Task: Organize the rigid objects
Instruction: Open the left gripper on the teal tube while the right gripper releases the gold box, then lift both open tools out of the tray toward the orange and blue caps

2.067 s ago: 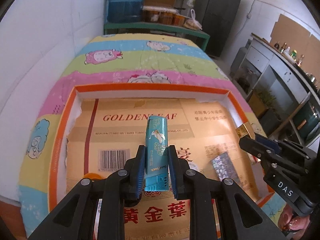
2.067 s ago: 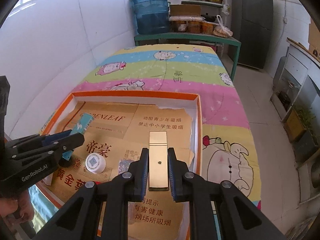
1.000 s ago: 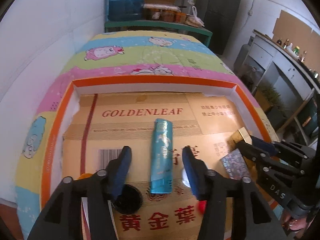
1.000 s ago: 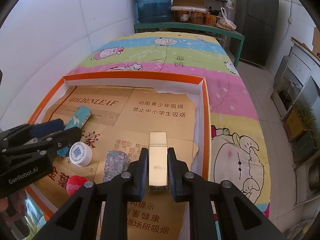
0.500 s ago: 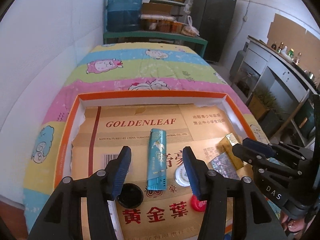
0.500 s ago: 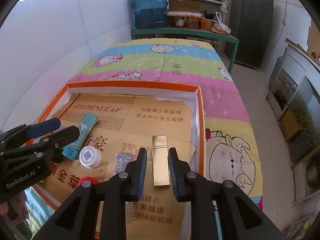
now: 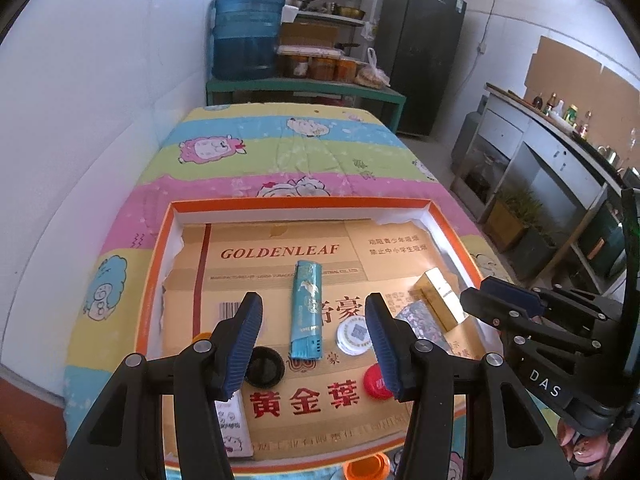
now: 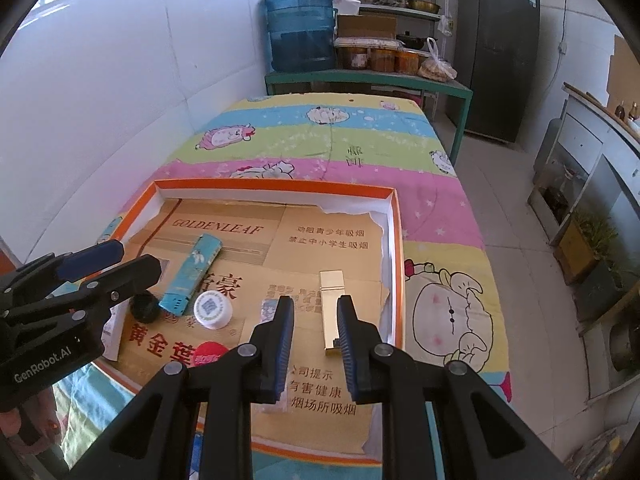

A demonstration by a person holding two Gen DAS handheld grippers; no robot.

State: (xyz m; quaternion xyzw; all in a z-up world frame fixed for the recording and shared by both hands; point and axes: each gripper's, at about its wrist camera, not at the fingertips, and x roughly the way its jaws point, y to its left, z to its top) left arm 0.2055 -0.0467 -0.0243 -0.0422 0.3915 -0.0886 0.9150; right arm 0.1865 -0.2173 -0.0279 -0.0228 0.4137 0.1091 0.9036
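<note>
Claws, two of them, hang above one orange-rimmed tray [image 7: 300,203] lying on the bed [image 7: 280,152] with its striped cartoon-sheep cover. The left claw [image 7: 313,304] stands wide open and holds nothing; one slim teal lighter [image 7: 306,310] lies flat on the cardboard liner [image 7: 400,252] below the gap between its ribbed blue pads. The right claw [image 8: 315,305] has its jaws only narrowly parted and grips nothing either; one shiny gold rectangular lighter [image 8: 333,308] lies flat on the cardboard just beyond its right finger, near the tray's right wall. Round caps in the tray number three: a white one [image 7: 354,334] with a printed code, beside the left claw's right finger, a red one [image 7: 376,382] partly hidden behind that finger, and a black one [image 7: 264,366] by the left finger. One small box with a mottled pattern [image 7: 420,322] sits between the white cap and the gold lighter. The left wrist view alone shows a white printed packet [image 7: 234,424] under the left finger and an orange cap [image 7: 366,468] at the tray's near rim. The right wrist view alone shows the torn right edge of the cardboard.
</note>
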